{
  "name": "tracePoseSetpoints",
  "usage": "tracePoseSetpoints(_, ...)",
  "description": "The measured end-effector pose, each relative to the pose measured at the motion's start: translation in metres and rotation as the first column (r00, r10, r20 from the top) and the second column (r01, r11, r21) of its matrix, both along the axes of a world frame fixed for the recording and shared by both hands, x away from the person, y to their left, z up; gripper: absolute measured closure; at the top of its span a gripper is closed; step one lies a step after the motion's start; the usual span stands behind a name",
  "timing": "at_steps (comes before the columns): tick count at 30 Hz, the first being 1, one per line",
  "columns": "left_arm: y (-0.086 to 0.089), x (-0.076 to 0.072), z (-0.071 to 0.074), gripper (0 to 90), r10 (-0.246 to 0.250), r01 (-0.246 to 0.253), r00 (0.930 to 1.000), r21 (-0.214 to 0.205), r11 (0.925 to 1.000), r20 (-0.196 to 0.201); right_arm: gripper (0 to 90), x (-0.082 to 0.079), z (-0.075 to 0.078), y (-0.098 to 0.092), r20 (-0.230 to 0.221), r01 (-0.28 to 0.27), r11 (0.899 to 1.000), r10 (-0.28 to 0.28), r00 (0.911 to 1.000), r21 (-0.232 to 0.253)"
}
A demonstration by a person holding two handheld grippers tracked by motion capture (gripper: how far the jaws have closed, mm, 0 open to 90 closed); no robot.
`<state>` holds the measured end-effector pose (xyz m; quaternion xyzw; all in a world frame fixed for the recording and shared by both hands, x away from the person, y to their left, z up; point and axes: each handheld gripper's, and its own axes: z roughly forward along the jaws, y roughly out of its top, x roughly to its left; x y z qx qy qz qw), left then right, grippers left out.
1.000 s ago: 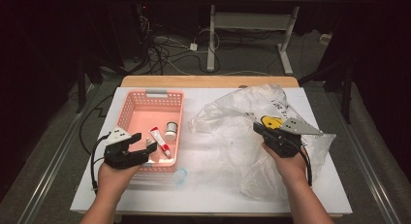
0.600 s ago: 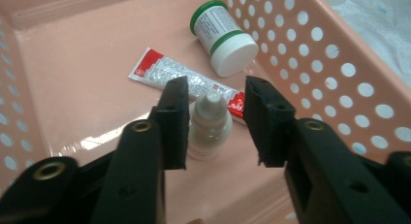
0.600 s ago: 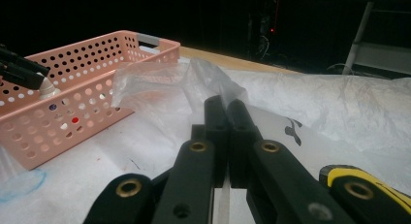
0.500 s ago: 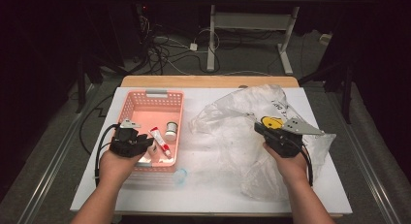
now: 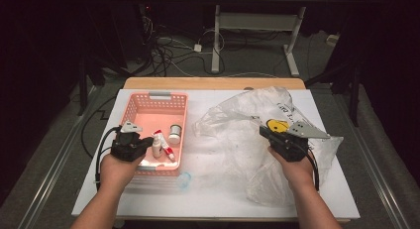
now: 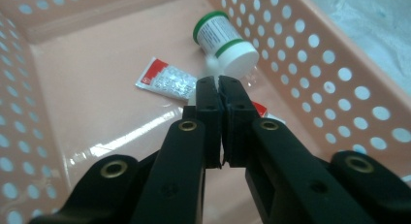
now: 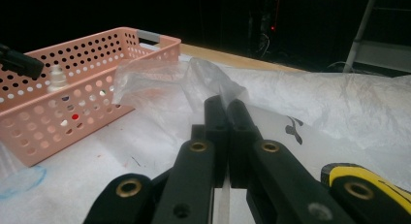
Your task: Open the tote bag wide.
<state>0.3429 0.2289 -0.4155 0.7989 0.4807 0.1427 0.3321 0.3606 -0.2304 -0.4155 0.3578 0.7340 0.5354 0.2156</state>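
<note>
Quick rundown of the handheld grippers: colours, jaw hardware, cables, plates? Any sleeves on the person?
Both are black: the left gripper and right gripper each have two flat black jaws on black links with brass-coloured rivets. Each carries a grey three-cornered plate on top and trails a black cable. The right one has a yellow-and-black part beside it. Forearms are bare; no sleeves in frame.

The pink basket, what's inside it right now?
In the pink basket lie a white bottle with green bands on its side, a red-and-white tube and a small white dropper bottle. The left gripper covers part of the tube.
</note>
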Motion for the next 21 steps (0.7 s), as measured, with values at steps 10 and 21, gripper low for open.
tracePoseSetpoints(10,0.000,0.024,0.002,62.7,0.027,-0.026,0.9973,0.014,0.9996,-0.068,90.0,0.000,-0.001,0.000,-0.004,0.000,1.000,0.000,1.0000,-0.003)
tracePoseSetpoints(21,0.010,0.080,-0.010,40.1,0.147,-0.127,0.9543,0.094,0.9875,-0.260,90.0,0.000,-0.001,-0.001,-0.004,0.000,1.000,0.000,1.0000,0.000)
